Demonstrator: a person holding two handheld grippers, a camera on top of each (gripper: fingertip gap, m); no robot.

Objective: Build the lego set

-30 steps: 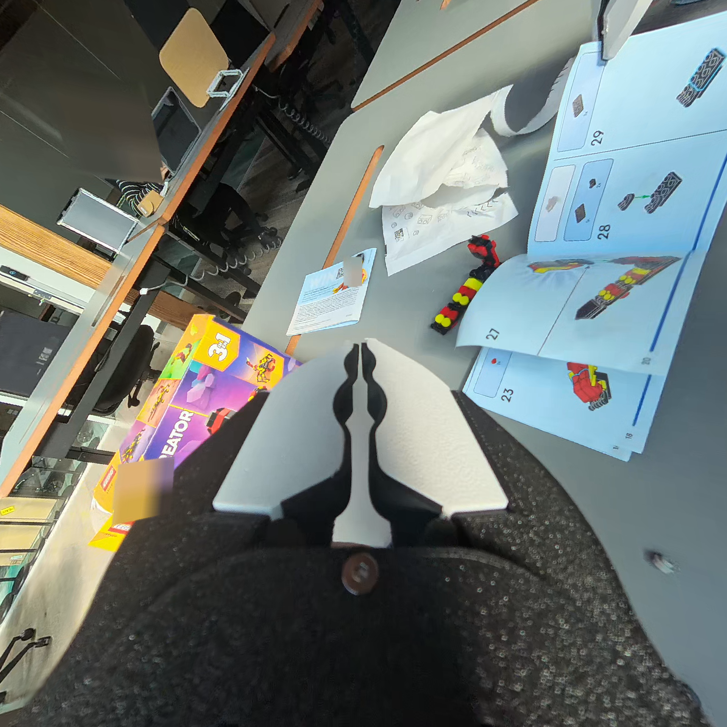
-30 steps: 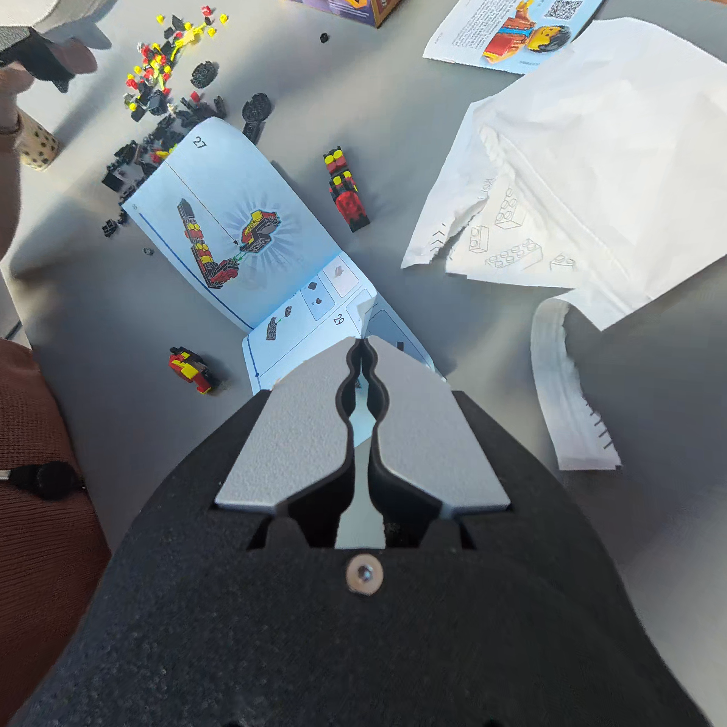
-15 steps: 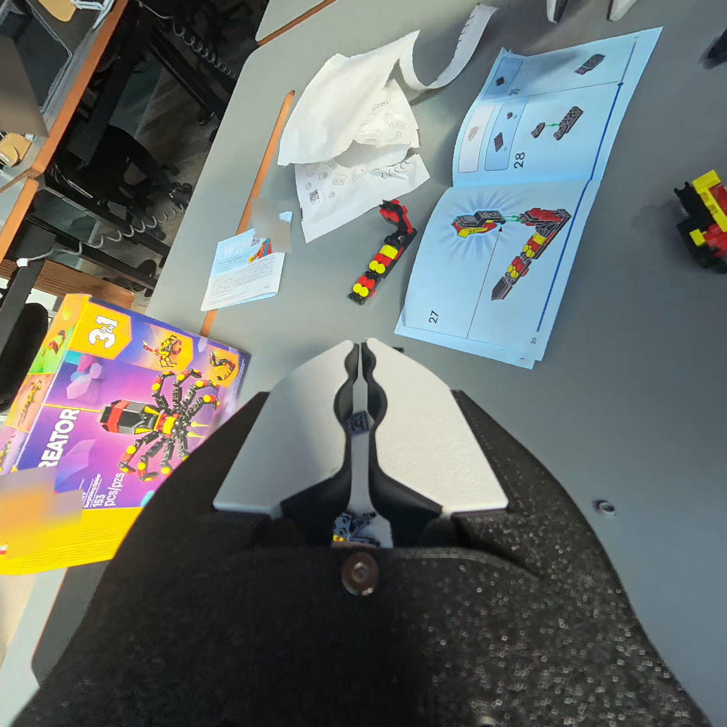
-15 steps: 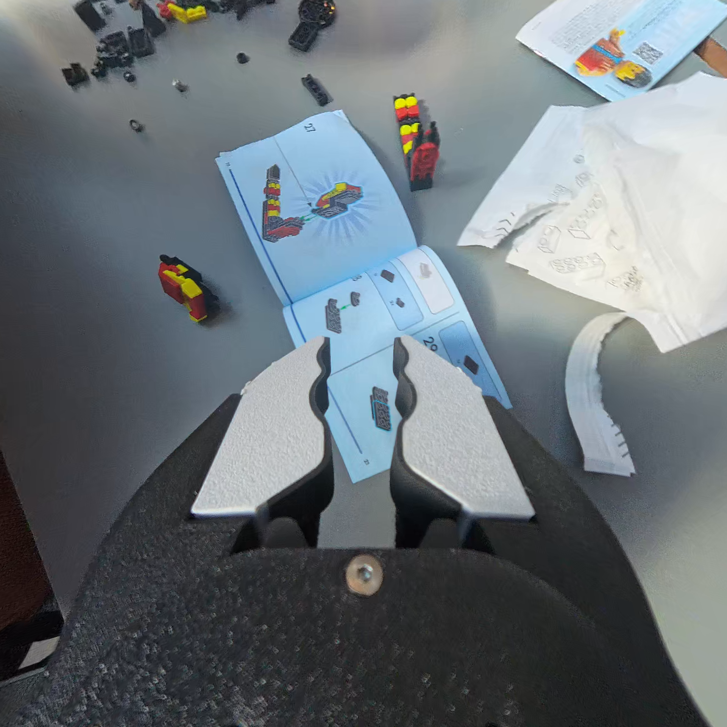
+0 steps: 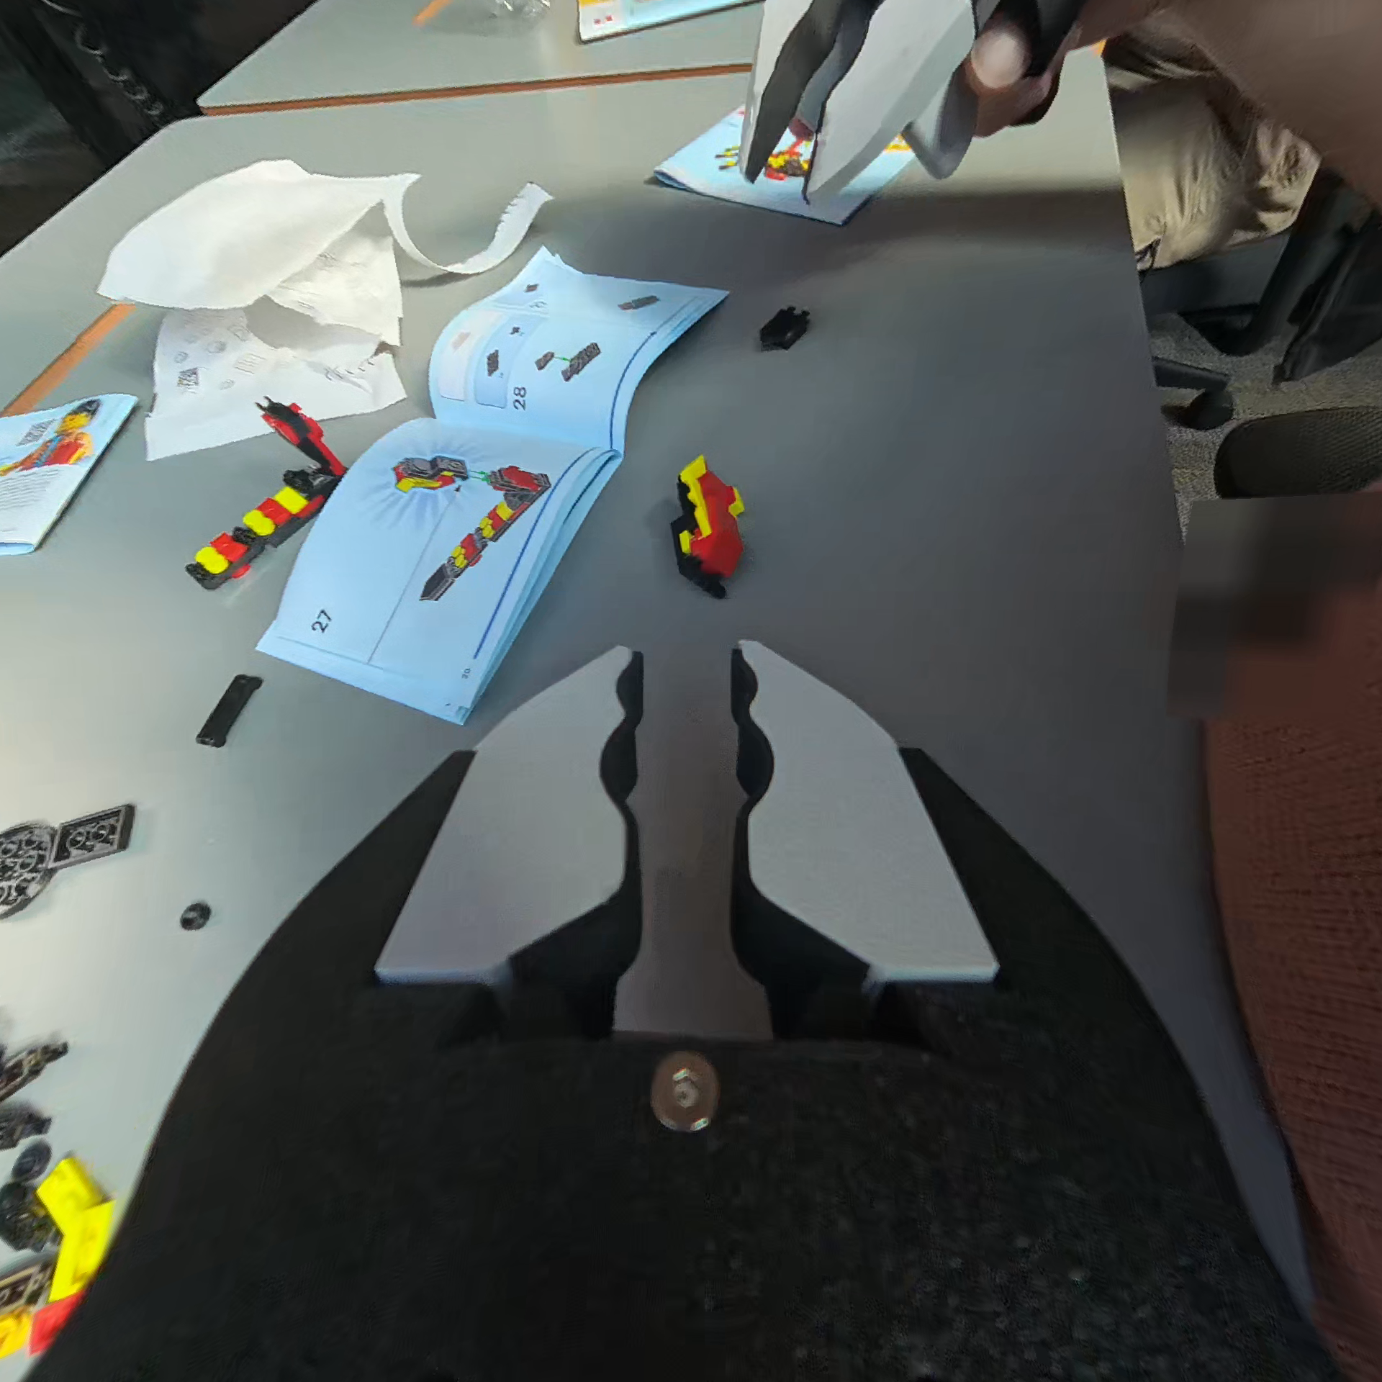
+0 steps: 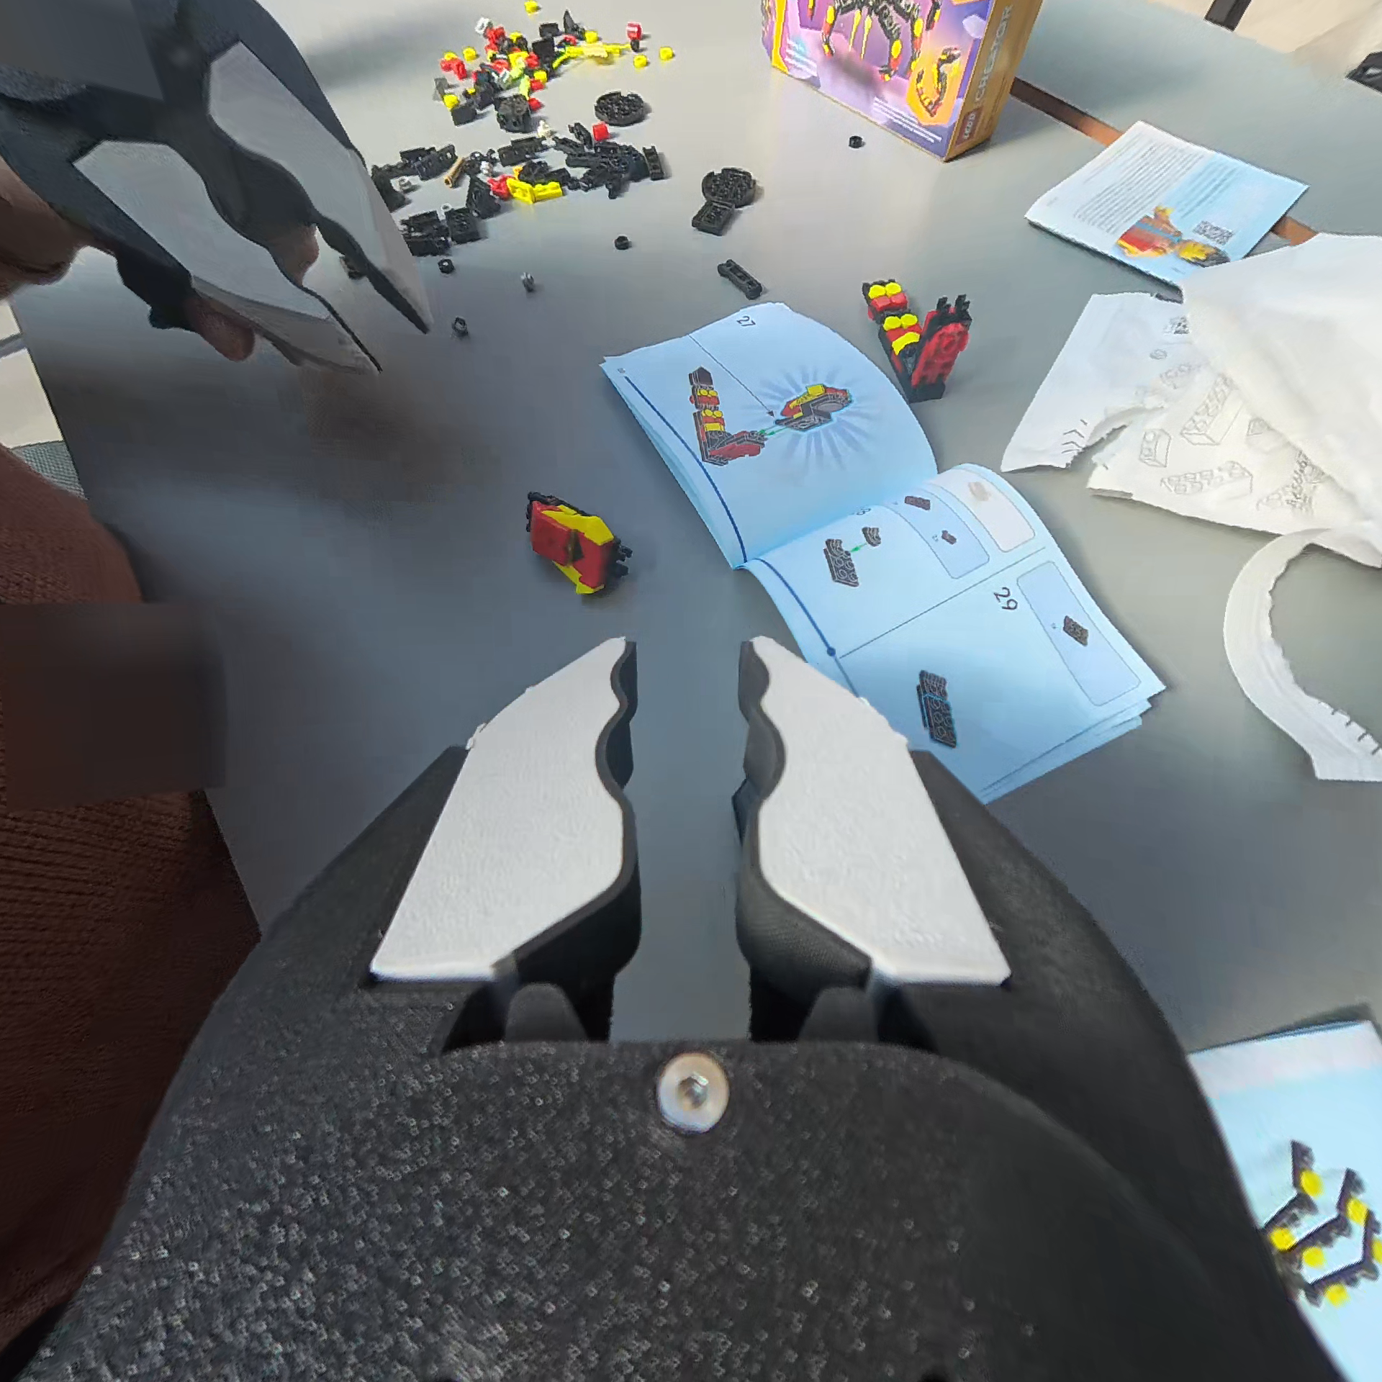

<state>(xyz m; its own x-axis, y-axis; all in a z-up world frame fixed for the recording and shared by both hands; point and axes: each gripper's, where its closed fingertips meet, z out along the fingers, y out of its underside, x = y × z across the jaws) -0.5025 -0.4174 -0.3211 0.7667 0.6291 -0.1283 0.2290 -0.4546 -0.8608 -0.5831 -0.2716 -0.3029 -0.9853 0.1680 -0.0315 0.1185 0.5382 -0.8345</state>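
L gripper: fingers spread, empty, hovering lower centre.
R gripper: spread, empty too.
Red/yellow sub-assy: mid-frame on table, just ahead of both; prob. next pick.
Booklet: centre-right, open for ref.
Loose bricks: top, unsorted.

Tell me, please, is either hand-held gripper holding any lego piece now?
No. The left hand-held gripper and the right hand-held gripper are both open with only bare table between their fingers.

Black tongs, grey-faced fingers, rust knit sleeve.
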